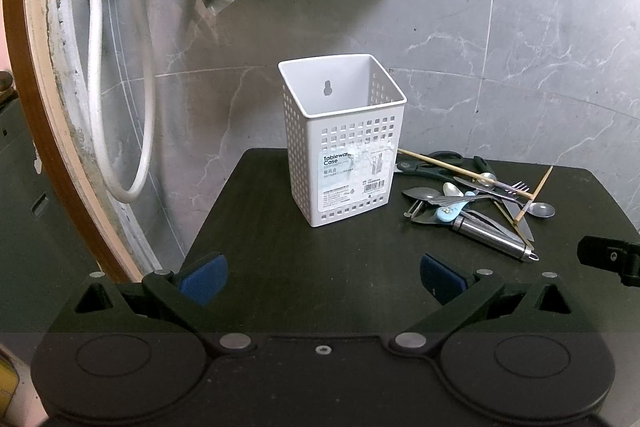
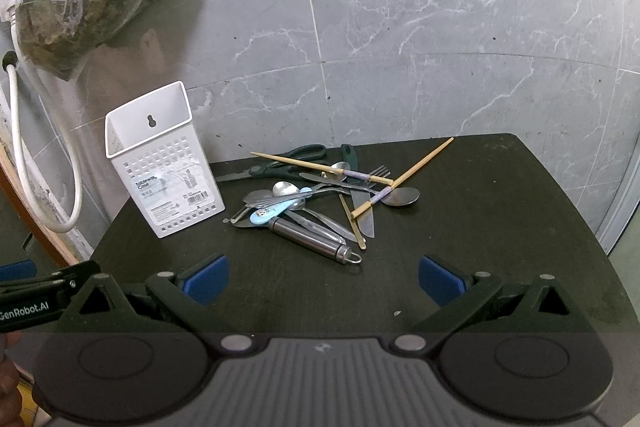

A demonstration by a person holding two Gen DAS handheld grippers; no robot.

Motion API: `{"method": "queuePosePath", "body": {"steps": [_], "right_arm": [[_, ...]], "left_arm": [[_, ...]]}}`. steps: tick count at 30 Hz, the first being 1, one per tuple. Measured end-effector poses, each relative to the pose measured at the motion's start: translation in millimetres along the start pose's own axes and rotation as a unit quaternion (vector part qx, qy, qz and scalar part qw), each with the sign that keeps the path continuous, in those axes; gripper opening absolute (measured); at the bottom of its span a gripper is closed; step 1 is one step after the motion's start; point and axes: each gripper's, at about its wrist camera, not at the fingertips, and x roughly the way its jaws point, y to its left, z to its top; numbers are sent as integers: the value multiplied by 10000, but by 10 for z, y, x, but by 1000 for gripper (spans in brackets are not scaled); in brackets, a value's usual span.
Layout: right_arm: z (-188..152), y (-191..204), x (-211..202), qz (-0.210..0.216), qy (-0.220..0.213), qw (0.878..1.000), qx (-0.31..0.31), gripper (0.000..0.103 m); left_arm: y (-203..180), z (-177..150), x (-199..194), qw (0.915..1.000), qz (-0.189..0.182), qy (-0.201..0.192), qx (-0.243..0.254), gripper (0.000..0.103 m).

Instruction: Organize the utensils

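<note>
At centre frame, right gripper [image 2: 323,281] and left gripper [image 1: 323,279], both spread empty, should lift one chopstick [image 2: 402,177] cleanly into the white case [image 2: 164,163].

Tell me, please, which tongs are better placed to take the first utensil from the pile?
Probably the right tongs: open, they face the utensil pile directly. The left tongs, also open, face the white case.

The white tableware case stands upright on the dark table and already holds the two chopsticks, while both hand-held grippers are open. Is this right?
Not quite. The white tableware case is empty, as the left wrist view shows. The chopsticks lie on the utensil pile on the dark table. The rest is right.
</note>
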Motion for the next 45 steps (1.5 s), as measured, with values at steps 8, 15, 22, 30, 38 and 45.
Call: {"method": "queuePosePath", "body": {"steps": [8,15,22,30,38,45], "right_arm": [[7,4,-1,2,2,10000,-1,103],[13,-6,20,4,33,10000,7,103],[28,-17,89,7,122,9999,15,103],[147,12,263,54,274,9996,-84,103],[387,167,528,-108,308,9994,-137,103],[384,235,701,-551,479,9973,7,103]], "left_arm": [[-3,9,14,10000,7,14,-1,102],[-4,3,30,10000,5,45,6,102],[-7,32,104,9999,3,146,1,102],[255,101,389,9988,-60,-324,360,102],[664,530,1081,9759,-1235,-1016,1488,102],[645,819,1623,9465,-2087,-1281,2103,102]]}}
